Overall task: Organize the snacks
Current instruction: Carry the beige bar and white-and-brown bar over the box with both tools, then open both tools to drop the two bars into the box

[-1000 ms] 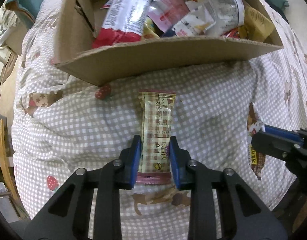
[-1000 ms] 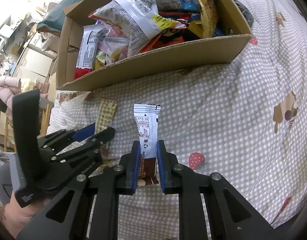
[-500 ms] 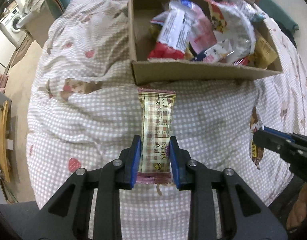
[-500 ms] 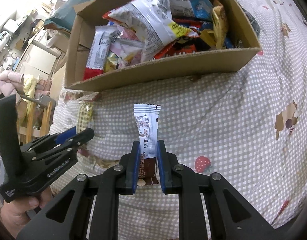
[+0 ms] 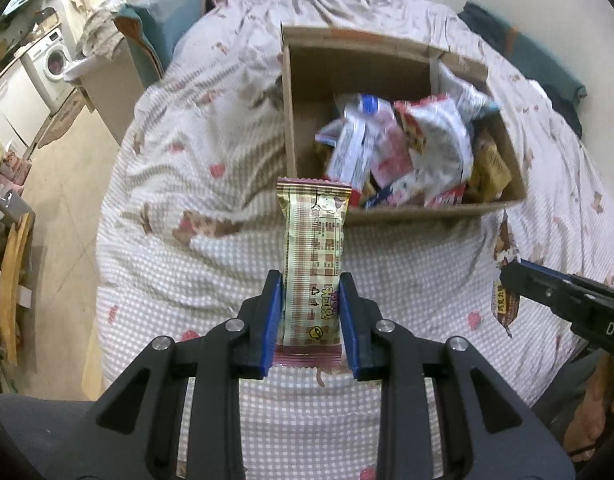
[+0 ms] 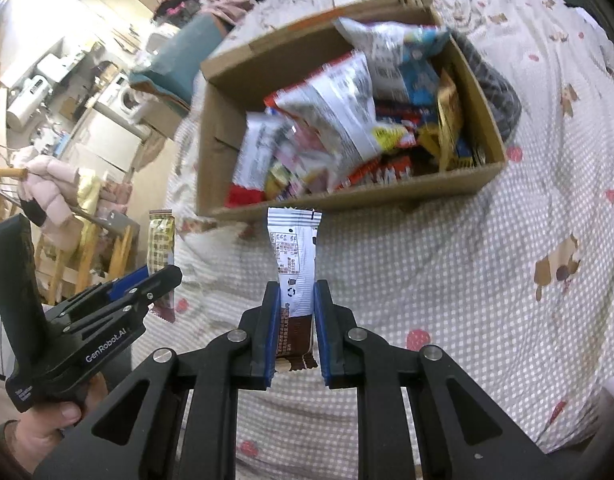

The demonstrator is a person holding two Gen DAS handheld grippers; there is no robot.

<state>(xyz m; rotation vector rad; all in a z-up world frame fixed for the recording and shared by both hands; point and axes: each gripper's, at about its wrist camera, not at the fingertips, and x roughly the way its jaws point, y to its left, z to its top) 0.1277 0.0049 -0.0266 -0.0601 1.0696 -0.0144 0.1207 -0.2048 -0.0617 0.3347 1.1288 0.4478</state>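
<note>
A long beige-and-maroon checked snack bar (image 5: 313, 256) stands at centre frame clenched in the left gripper (image 5: 310, 322), while the right gripper (image 6: 295, 326) grips a white-and-brown wrapped bar (image 6: 294, 276) the same way — both held short of the open brown cardboard box (image 6: 411, 192) heaped with packets in the upper middle. Most snacks look boxed already; these two remain, I judge. Only the left view shows the empty left side of the box — the right view shows the hand (image 6: 47, 432) at lower left.
</note>
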